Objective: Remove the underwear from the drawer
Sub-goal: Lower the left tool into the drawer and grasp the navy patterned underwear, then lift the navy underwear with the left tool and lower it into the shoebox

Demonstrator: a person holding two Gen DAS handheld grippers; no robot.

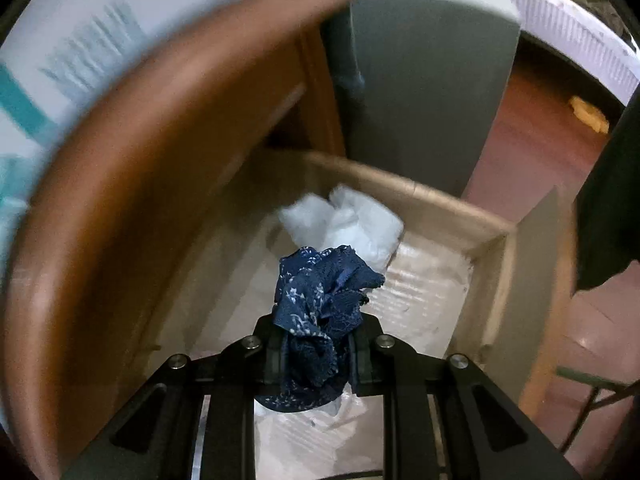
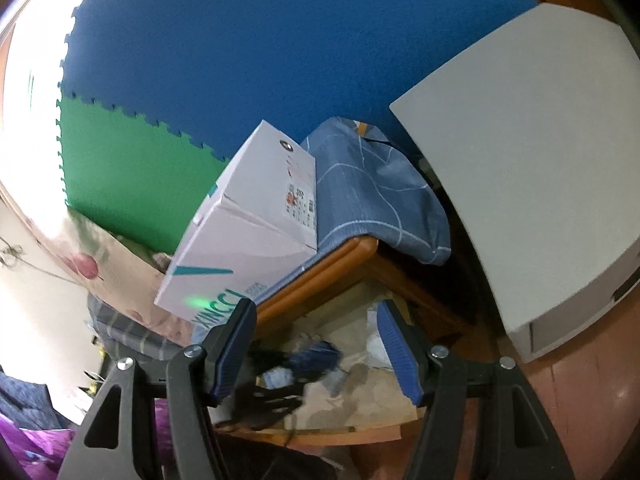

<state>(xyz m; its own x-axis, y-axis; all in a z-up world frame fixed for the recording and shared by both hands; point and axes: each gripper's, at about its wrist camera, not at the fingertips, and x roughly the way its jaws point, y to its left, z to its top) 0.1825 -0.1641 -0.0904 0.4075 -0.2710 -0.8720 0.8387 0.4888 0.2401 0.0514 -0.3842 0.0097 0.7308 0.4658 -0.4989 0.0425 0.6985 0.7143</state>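
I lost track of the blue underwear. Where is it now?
In the left wrist view the blue underwear is bunched in the shut left gripper, above the open drawer and just in front of a white garment.

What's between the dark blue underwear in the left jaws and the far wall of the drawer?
In the left wrist view, a crumpled white cloth lies in the drawer between the blue underwear and the far wall.
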